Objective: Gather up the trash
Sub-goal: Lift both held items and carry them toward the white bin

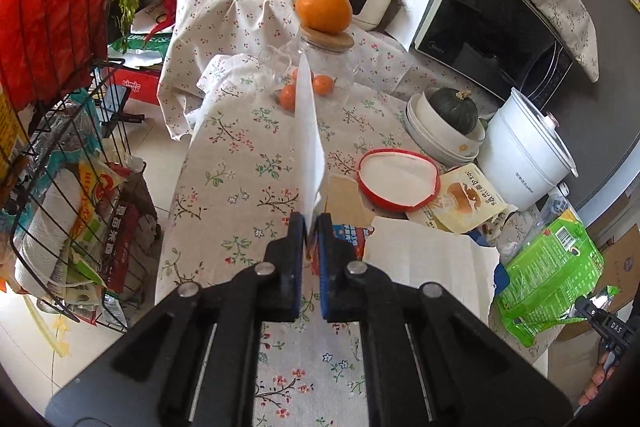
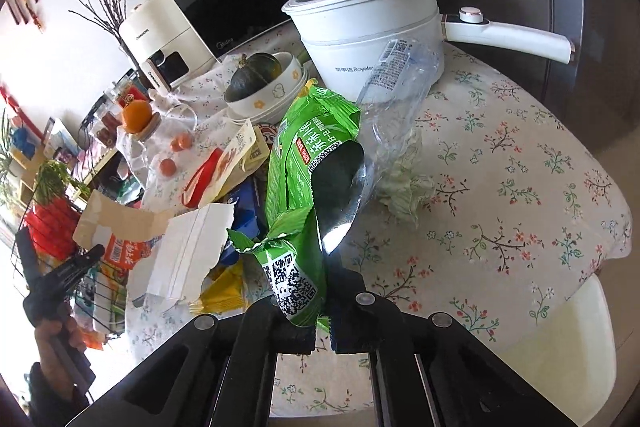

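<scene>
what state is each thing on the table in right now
left claw: shut on white paper sheet, held up on edge
right claw: shut on green wrapper, torn open
electric pot: lid on
glass jar: lidded, orange on top
plastic bottle: crushed, lying down

White paper scrap [image 1: 309,135] in left gripper [image 1: 311,227]
</scene>
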Available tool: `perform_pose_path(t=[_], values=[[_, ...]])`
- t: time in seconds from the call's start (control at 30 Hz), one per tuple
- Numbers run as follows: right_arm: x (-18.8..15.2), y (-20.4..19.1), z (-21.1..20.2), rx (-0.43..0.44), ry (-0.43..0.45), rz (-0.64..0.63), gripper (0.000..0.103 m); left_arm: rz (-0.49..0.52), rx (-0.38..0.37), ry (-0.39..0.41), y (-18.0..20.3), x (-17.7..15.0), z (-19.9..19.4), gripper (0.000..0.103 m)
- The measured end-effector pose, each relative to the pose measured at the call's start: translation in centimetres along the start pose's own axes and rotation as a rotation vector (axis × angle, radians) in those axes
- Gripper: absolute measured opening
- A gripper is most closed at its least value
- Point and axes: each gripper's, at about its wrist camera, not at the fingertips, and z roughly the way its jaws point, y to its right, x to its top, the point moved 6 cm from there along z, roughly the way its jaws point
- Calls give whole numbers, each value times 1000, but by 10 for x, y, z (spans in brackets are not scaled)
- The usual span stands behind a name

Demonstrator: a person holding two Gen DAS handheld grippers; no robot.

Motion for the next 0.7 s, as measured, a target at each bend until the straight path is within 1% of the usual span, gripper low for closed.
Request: perform_pose_path(t=[0.07,0.17,0.33,0.57,0.63,0.67,0.7], values=[[1,-3,-11,1,23,-13,4,-2,16,46,-1,5,-10,7],[0,-4,-27,9,48,-23,4,-7,64,114,-5,13,-26,7],[-2,-4,-45,21,74,-19,4,-18,169,208,-17,21,-43,7],[-4,7,-63,11,98,1,3,-53,266,287,-36,28,-59,7],[-6,11,-67,2,104,6,3,-67,287,294,-41,29,-61,7],[-7,13,-69,0,106,9,3,-73,294,299,-42,29,-62,7],[-8,15,-71,-1,107,13,3,-80,279,294,-42,29,-62,7]])
